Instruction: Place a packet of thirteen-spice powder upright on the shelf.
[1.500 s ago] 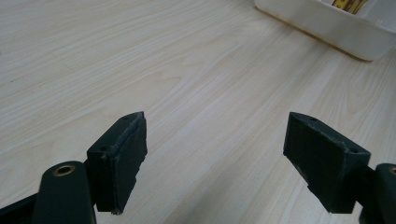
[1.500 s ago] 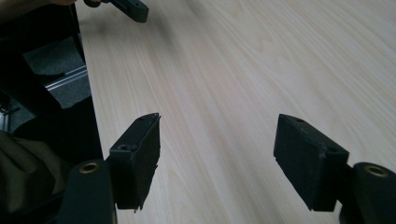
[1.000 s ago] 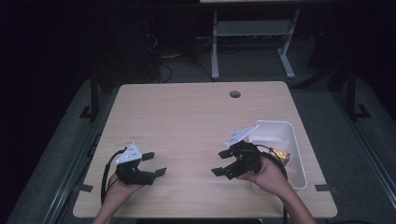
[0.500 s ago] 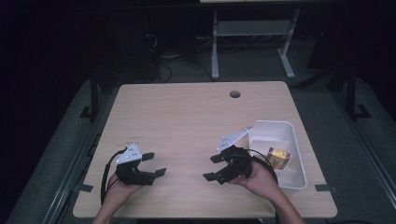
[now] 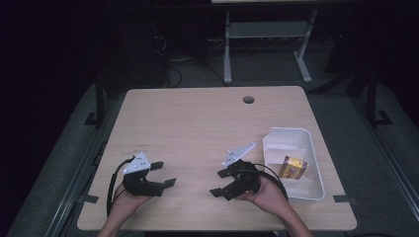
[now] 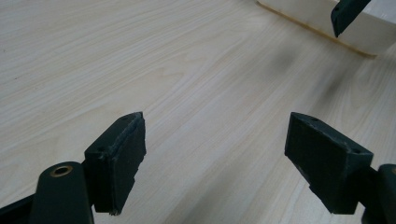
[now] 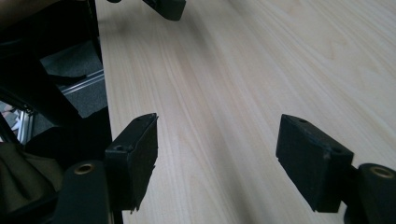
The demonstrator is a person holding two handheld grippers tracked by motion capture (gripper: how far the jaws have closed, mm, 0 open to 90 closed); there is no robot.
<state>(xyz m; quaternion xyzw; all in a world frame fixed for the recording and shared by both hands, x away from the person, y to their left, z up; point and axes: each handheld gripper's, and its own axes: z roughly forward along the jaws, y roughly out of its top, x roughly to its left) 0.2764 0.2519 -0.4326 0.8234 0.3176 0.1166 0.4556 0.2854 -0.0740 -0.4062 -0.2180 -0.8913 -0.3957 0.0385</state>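
My left gripper (image 5: 164,174) rests near the table's front left, jaws pointing right. In the left gripper view it (image 6: 215,122) stands open over bare wood with nothing between the jaws. My right gripper (image 5: 218,183) is held low at the front middle, jaws pointing left toward the other one. It (image 7: 218,122) is open too, with only the tabletop between its jaws. A white bin (image 5: 289,142) stands just right of the right hand, and a small yellow-brown packet (image 5: 293,167) lies in it.
The wooden table (image 5: 197,128) has a round cable hole (image 5: 248,99) at the back. Its left edge (image 7: 102,70) drops to dark floor and frame rails. The bin's wall (image 6: 317,21) stands beyond the other gripper's jaw tip (image 6: 348,14).
My right gripper has moved left and toward the front edge, away from the bin. The left gripper has stayed put.
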